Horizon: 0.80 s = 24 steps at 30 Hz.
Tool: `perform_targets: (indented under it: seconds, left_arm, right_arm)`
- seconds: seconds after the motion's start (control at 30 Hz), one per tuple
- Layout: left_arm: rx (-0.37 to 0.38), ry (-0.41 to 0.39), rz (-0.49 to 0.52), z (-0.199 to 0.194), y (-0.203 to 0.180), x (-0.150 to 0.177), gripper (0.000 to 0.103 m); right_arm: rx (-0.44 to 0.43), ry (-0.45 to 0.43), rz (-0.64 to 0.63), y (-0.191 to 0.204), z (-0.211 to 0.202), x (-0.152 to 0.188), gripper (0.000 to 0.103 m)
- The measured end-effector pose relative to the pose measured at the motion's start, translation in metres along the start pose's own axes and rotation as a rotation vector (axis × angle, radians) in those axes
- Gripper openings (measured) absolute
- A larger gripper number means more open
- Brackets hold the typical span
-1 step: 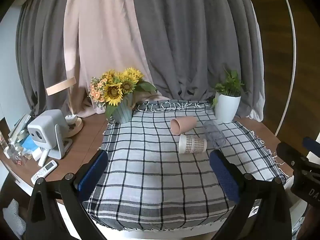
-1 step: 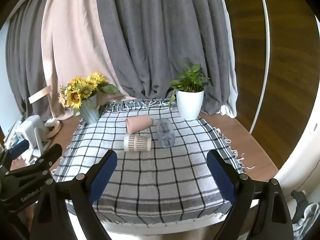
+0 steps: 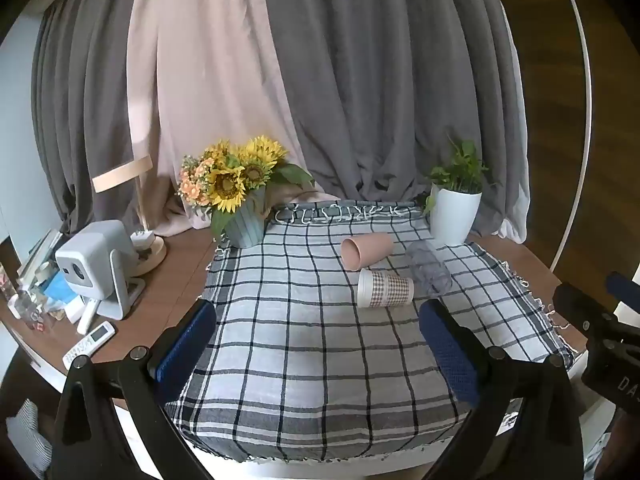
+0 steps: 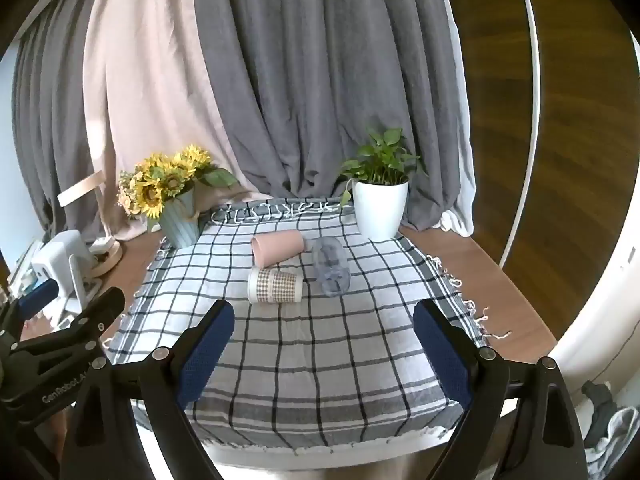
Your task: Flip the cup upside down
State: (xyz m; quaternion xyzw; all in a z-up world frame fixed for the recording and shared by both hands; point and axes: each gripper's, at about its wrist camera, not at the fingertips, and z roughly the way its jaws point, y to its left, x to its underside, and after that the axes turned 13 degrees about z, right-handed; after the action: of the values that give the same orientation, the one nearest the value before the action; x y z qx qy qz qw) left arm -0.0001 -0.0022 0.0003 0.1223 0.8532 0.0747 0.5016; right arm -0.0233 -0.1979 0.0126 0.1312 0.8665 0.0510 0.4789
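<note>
Three cups lie on their sides in the middle of the checked cloth (image 3: 304, 344): a pink cup (image 3: 367, 250) at the back, a checked paper cup (image 3: 385, 289) in front of it, and a clear plastic cup (image 3: 429, 267) to their right. They show in the right wrist view too: pink cup (image 4: 278, 247), paper cup (image 4: 275, 286), clear cup (image 4: 331, 265). My left gripper (image 3: 318, 348) is open and empty, well short of the cups. My right gripper (image 4: 324, 352) is open and empty, also near the table's front edge.
A sunflower vase (image 3: 244, 224) stands at the cloth's back left and a white potted plant (image 3: 455, 212) at the back right. A small projector (image 3: 96, 264), a remote (image 3: 89, 343) and clutter sit on the wooden table at left. Curtains hang behind.
</note>
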Motion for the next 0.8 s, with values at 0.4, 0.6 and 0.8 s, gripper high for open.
perform_targets:
  seconds: [0.4, 0.6, 0.8]
  left_arm:
    - [-0.001, -0.034, -0.011, -0.001, -0.002, -0.001, 0.103]
    - [-0.005, -0.032, -0.007, 0.0, -0.006, -0.002, 0.103]
    - [0.001, -0.048, -0.026, 0.001, -0.004, 0.0, 0.103]
  right_arm:
    - [0.007, -0.001, 0.01, 0.003, 0.0, -0.005, 0.091]
    - [-0.003, 0.006, 0.019, -0.005, 0.005, -0.004, 0.091]
    - [-0.012, 0.006, 0.022, -0.002, 0.009, -0.007, 0.091]
